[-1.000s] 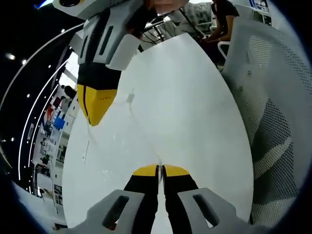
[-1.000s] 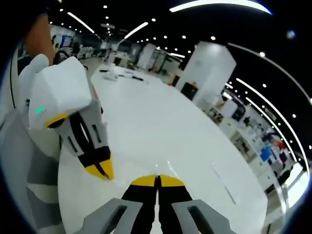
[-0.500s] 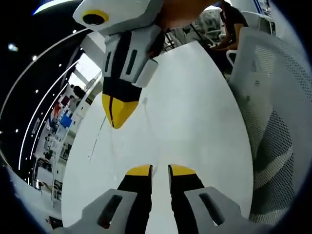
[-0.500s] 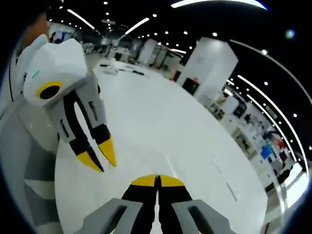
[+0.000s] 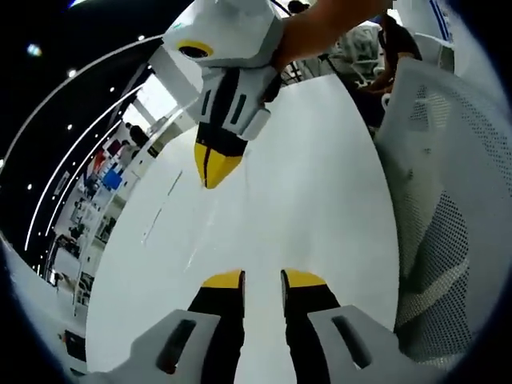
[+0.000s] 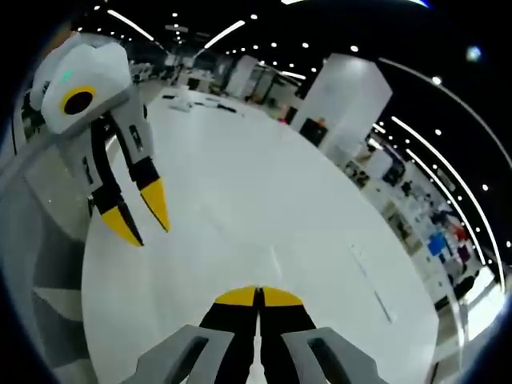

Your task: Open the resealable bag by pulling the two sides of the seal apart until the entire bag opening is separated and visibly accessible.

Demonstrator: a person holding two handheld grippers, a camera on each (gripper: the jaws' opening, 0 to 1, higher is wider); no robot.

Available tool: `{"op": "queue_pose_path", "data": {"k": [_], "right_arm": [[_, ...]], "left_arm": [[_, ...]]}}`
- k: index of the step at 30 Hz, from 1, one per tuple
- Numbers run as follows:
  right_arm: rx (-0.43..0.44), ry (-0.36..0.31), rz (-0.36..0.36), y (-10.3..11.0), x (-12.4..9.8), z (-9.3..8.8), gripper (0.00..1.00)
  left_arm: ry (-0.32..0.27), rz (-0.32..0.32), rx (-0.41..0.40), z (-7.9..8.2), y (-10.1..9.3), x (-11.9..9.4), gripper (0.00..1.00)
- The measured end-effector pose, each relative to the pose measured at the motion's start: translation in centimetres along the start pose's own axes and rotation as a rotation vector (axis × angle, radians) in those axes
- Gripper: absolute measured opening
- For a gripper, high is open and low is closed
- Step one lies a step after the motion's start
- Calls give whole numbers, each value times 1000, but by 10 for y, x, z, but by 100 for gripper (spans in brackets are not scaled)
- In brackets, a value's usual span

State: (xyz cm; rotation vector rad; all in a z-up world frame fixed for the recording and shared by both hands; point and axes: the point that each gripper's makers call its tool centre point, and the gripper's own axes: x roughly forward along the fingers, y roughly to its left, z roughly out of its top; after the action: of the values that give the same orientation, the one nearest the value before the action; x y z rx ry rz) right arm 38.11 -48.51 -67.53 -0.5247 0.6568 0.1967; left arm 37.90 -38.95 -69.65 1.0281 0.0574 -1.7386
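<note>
The resealable bag [image 5: 181, 226] is clear film and hard to make out against the white table [image 5: 328, 184]; only faint edge lines show. My right gripper [image 5: 210, 178] hangs at the top of the left gripper view, shut, and the film seems to trail down from its yellow tips. In its own view the right gripper [image 6: 258, 294] is shut, with the bag [image 6: 324, 276] spreading ahead of it. My left gripper [image 5: 262, 280] is open with nothing between its jaws. It is also seen from the right gripper view, where the left gripper [image 6: 146, 228] hovers open, apart from the right one.
A white mesh chair [image 5: 448, 208] stands close along one side of the table. A person [image 5: 394, 48] sits at the far end. A bare forearm [image 5: 328, 22] holds the right gripper. Small items [image 6: 192, 108] lie far down the table.
The left gripper was shut on the bag beside the right one; it has opened, let go and drawn away. The right gripper stays shut.
</note>
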Motion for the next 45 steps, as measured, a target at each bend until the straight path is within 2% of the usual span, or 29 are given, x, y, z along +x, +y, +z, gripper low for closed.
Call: {"op": "queue_pose_path", "data": {"k": [5,7,13,21,23,28,31,33,35,38,42,44,45], "right_arm": [[-5,23,4,0,4,-10,0],[-4,40,3,-1,7,-15,0],[-41,61,6,-3,15,-21,0],[-62,80,14,-9,25,-29,0],[-69,76,19,-10,28,-29,0],[-150,77,41,-9,37,-33,0],[-151,86,53,-10,40,-37,0],[-117,94,62,-11,41,-39,0],[-36,79,78,-7,42,-37,0],[-52,94,81,-8,43,-39,0],[0,93,88,-7,46,-38,0],[4,120,95,-5,48,-44,0],[34,121,114,-1,47,-45,2]], "left_arm": [[15,-9,-41,-13,-6,-6,20],[15,-7,-85,-17,-7,-8,22],[6,6,-144,-22,-5,-17,23],[-15,54,-266,-25,-3,-29,24],[-19,59,-283,-26,-4,-30,24],[-12,62,-298,-30,-7,-30,23],[-10,63,-303,-32,-8,-31,23],[-5,62,-308,-35,-8,-31,23],[-1,62,-313,-36,-8,-31,23],[1,59,-316,-37,-9,-31,22],[3,53,-314,-37,-8,-30,22],[5,49,-311,-37,-8,-29,22],[5,49,-308,-37,-8,-29,22]]}}
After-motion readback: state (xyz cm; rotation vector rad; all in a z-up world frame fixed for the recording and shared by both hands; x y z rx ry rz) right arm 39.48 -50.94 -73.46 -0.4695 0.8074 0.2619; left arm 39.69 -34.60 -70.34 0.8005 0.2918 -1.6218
